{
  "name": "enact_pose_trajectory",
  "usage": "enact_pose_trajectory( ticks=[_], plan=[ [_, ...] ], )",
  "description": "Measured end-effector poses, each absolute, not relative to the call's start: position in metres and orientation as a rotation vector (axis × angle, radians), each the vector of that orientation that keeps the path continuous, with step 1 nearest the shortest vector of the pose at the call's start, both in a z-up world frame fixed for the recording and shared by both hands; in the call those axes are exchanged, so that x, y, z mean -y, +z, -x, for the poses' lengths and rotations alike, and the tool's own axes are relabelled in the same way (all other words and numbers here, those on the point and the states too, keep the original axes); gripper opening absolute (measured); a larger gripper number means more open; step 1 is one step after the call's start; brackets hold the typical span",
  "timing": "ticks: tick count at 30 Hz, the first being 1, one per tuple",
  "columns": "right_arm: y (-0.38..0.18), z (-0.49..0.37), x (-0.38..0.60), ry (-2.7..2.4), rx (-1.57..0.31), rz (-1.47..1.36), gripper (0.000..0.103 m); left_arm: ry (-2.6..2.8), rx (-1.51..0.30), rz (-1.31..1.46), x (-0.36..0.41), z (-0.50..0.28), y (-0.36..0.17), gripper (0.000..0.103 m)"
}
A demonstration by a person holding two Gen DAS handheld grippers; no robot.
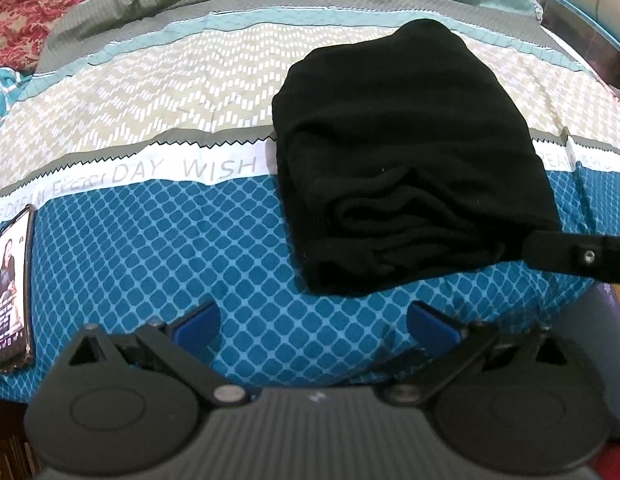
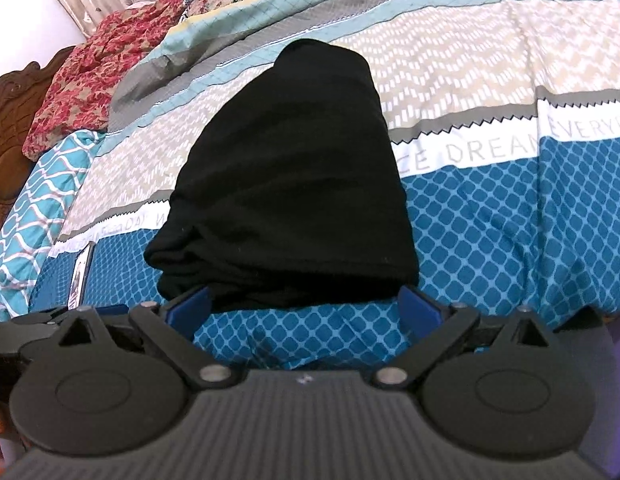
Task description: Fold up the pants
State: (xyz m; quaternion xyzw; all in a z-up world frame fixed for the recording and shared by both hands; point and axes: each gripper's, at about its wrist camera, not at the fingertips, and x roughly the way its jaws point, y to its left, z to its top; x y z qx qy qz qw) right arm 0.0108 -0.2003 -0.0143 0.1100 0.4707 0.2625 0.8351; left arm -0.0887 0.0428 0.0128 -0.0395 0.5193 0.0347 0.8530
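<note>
The black pants lie folded in a thick bundle on the patterned bedspread. My left gripper is open and empty, hovering just short of the bundle's near left corner. In the right wrist view the pants fill the middle. My right gripper is open, its blue fingertips at the bundle's near edge on either side, not closed on the cloth. Part of the right gripper shows at the bundle's right corner in the left wrist view.
A phone with a lit screen lies on the bed at the left, near the front edge; it also shows in the right wrist view. A red floral blanket and pillows lie at the far side. A wooden headboard stands left.
</note>
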Motion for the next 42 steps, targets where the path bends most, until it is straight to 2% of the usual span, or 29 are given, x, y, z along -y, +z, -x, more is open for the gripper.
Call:
enact_pose_trajectory(
  ticks=[22,27,32,38,40,42],
  plan=[
    [-0.025,-0.018,0.208,0.557,-1.056,-0.271,0.101,0.04,-1.11,0.096,-0.048,0.087,0.008,0.103],
    [-0.009,-0.012,0.217,0.647,-0.978,-0.244,0.1,-0.007,-0.985,0.178,-0.084,0.086,0.036,0.103],
    [0.008,-0.008,0.229,0.7,-0.878,-0.269,0.099,-0.001,-0.975,0.249,-0.108,0.07,0.043,0.103],
    [0.022,-0.005,0.233,0.647,-0.717,-0.238,0.096,-0.009,-1.022,0.336,-0.111,0.048,0.029,0.103],
    [0.015,-0.014,0.232,0.606,-0.721,-0.223,0.092,-0.016,-1.035,0.379,-0.109,0.041,0.023,0.103],
    [0.004,-0.022,0.231,0.571,-0.744,-0.238,0.083,-0.02,-1.037,0.429,-0.11,0.034,0.019,0.103]
  ],
)
